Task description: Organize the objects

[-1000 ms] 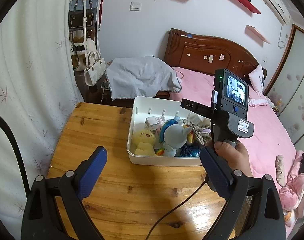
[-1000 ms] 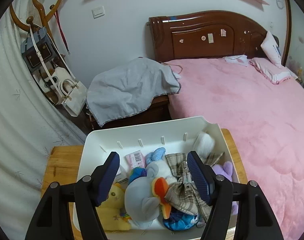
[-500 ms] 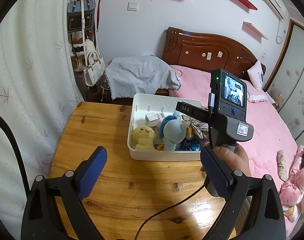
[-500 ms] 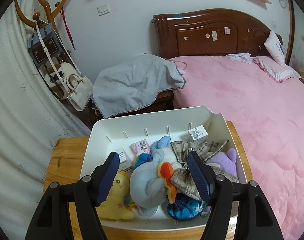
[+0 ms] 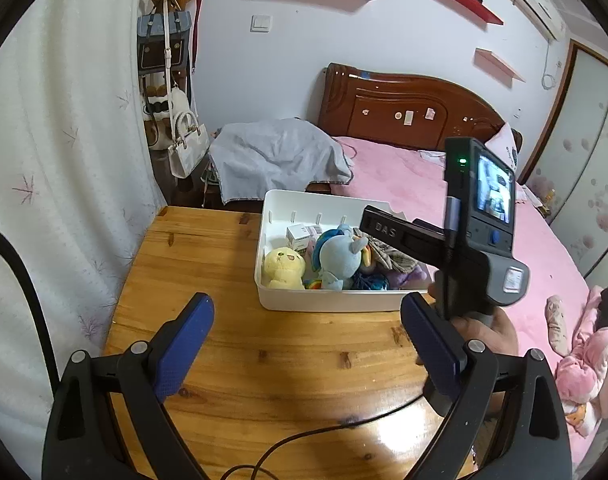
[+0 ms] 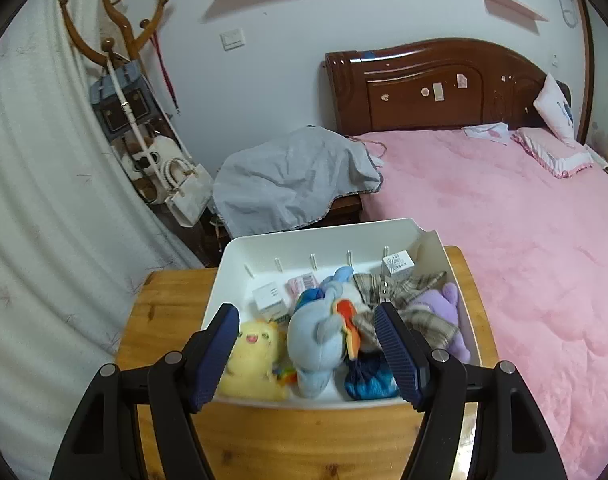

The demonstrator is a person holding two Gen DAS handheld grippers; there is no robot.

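Note:
A white bin (image 5: 328,303) (image 6: 263,252) sits on the wooden table (image 5: 207,256) at its far right. It holds a yellow plush (image 5: 283,268) (image 6: 253,356), a blue pony plush (image 5: 340,256) (image 6: 316,340), a purple plush (image 6: 444,312), plaid cloth (image 6: 420,312), a dark blue bundle (image 6: 370,376) and small boxes (image 6: 269,300). My left gripper (image 5: 308,344) is open and empty over the table, short of the bin. My right gripper (image 6: 308,348) is open and empty, just above the bin's near edge; its body (image 5: 476,236) shows in the left wrist view.
A pink bed (image 6: 504,220) with a dark wooden headboard lies right of the table. A grey cloth (image 6: 291,176) covers a nightstand behind the bin. A coat rack with bags (image 6: 135,112) and a white curtain (image 5: 63,160) stand at left. A cable (image 5: 304,436) crosses the table's near part.
Both grippers have pulled back and up from the bin. The right gripper was low over the toys and now hangs over the bin's near edge. Both stayed open.

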